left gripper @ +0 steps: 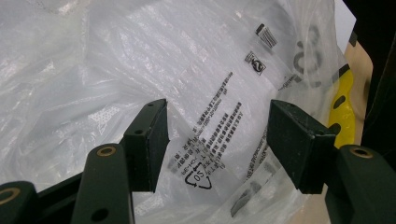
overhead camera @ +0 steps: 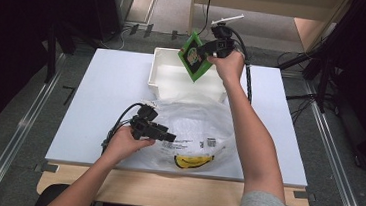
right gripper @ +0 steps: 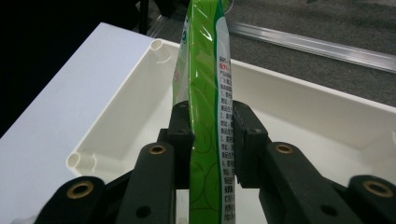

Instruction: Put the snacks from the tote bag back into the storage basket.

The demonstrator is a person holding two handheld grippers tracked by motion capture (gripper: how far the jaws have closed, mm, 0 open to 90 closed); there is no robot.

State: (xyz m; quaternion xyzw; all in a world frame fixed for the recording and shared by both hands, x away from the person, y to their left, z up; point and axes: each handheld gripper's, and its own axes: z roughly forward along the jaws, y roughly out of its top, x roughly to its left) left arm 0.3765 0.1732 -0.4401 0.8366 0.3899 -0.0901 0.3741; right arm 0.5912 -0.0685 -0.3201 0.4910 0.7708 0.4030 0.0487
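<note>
Bench point(overhead camera: 105, 106) space is taken by a clear plastic bag point(overhead camera: 193, 129) beside the white bin point(overhead camera: 163, 76). The green packet point(right gripper: 205, 93) is clamped by the right tool point(right gripper: 211, 135) above the bin. The left tool point(left gripper: 217, 140) is spread apart against the bag.

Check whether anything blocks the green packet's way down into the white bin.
Nothing visible does. The right gripper is shut on the green packet, which hangs tilted over the white bin. The bin's floor below it looks bare in the right gripper view. The plastic bag lies on the table nearer the person, outside the bin.
</note>
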